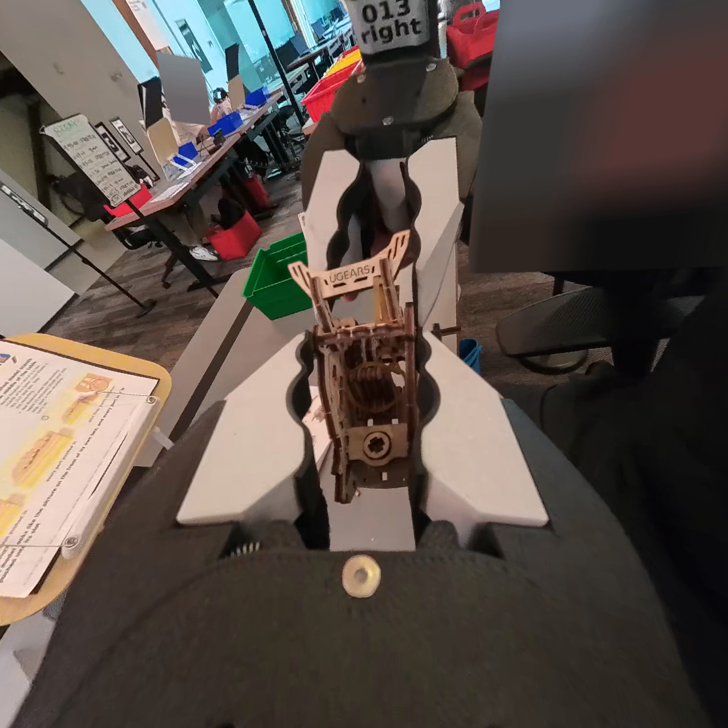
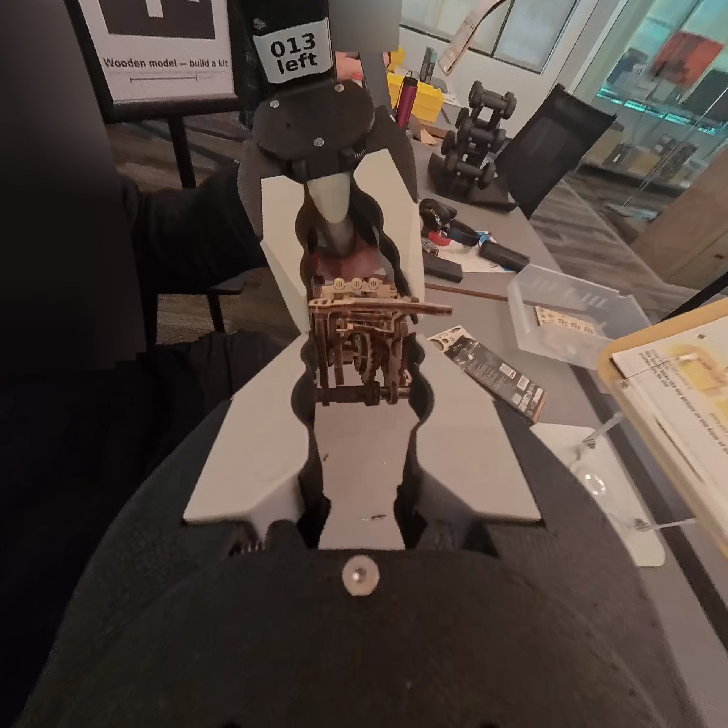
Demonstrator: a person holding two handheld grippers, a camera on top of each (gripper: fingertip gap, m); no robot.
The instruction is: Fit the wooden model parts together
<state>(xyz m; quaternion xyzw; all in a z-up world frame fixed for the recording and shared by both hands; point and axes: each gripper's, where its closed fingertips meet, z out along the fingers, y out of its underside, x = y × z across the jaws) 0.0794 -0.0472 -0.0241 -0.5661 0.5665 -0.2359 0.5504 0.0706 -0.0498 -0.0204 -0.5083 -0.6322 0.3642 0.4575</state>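
Model hemmed in from both ends, table crowded on one side

The wooden model (image 2: 360,346) fills the gap between the right gripper (image 2: 362,354) and the left gripper (image 2: 354,275) facing it, leaving no way in endwise. Beside it a dark booklet (image 2: 496,372), clear tray (image 2: 567,315) and instruction stand (image 2: 669,402) block the table (image 2: 472,283).

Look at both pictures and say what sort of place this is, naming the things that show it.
Probably an open office or workshop used for hands-on tasks: rows of desks with coloured bins, a rack of dumbbells, and an instruction sheet beside the wooden model.
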